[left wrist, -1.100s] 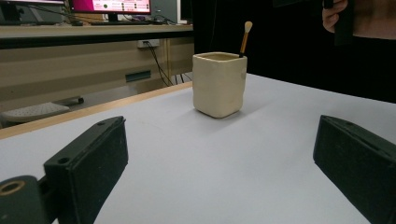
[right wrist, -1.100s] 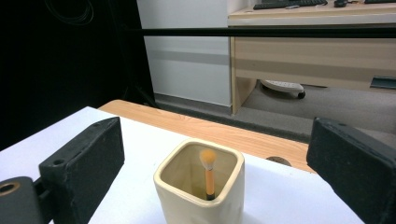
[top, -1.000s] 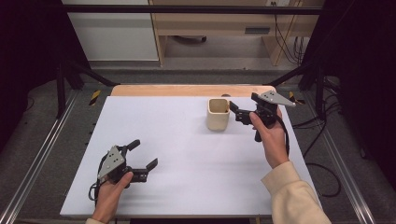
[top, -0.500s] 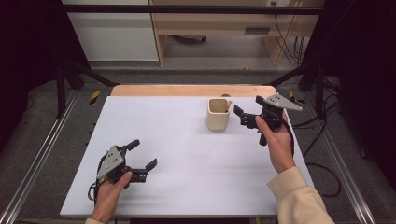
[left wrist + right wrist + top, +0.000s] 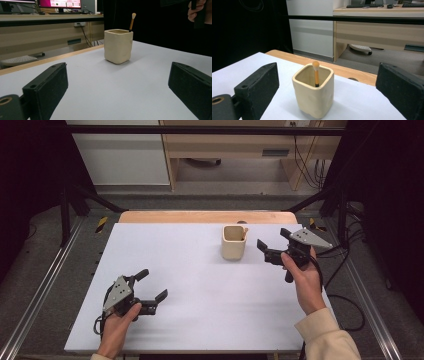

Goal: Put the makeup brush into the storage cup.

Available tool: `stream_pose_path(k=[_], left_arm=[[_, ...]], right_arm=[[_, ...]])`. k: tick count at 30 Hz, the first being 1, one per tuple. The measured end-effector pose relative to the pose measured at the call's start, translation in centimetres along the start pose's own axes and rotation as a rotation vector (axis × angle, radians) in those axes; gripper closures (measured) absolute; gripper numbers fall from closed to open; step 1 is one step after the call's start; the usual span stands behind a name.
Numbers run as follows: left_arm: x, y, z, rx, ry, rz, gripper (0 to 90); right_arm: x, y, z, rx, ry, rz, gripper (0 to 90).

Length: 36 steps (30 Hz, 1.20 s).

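Note:
A cream square cup (image 5: 233, 241) (image 5: 118, 46) (image 5: 313, 93) stands upright at the back right of the white table top (image 5: 200, 285). A small brush with an orange handle (image 5: 316, 74) (image 5: 131, 21) leans inside it, tip up. My right gripper (image 5: 272, 243) is held above the table just right of the cup, jaws open, nothing between them. My left gripper (image 5: 152, 285) rests low near the front left, open and empty, pointing toward the cup.
A wooden strip (image 5: 200, 216) runs along the table's far edge. Beyond it are a desk (image 5: 240, 145) and cables on the floor. Metal rails (image 5: 40, 290) flank the table on both sides.
My right gripper has drawn back to the right, away from the cup. The left gripper has stayed in place.

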<state>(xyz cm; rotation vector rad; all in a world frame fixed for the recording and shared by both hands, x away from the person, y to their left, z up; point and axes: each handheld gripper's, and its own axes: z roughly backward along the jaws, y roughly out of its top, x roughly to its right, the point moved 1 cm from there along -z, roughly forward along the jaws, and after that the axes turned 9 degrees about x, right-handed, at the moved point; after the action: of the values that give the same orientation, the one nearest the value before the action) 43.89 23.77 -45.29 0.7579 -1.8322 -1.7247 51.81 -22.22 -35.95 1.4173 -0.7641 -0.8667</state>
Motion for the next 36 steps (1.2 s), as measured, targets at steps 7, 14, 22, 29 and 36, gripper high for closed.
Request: stream_pose_path(k=[7,14,22,29,36], left_arm=[[0.1,-0.1,-0.2,-0.004,-0.009,-0.004,2.1],[0.1,-0.1,-0.2,-0.009,-0.011,-0.01,2.1],[0.1,-0.1,-0.1,-0.003,-0.007,-0.005,1.8],[-0.1,0.0,0.0,-0.004,-0.005,-0.009,1.8],[-0.1,0.1,0.1,0.005,-0.003,-0.006,1.8]], right_arm=[[0.4,-0.3,1.4,0.007,-0.004,0.011,5.4],[0.6,-0.6,2.4,0.01,-0.001,0.023,5.3],[0.8,-1.2,3.6,0.009,-0.002,0.031,5.2],[0.7,-1.6,4.3,0.01,0.0,0.034,5.3],[0.7,-2.2,5.1,0.005,0.0,0.033,5.3]])
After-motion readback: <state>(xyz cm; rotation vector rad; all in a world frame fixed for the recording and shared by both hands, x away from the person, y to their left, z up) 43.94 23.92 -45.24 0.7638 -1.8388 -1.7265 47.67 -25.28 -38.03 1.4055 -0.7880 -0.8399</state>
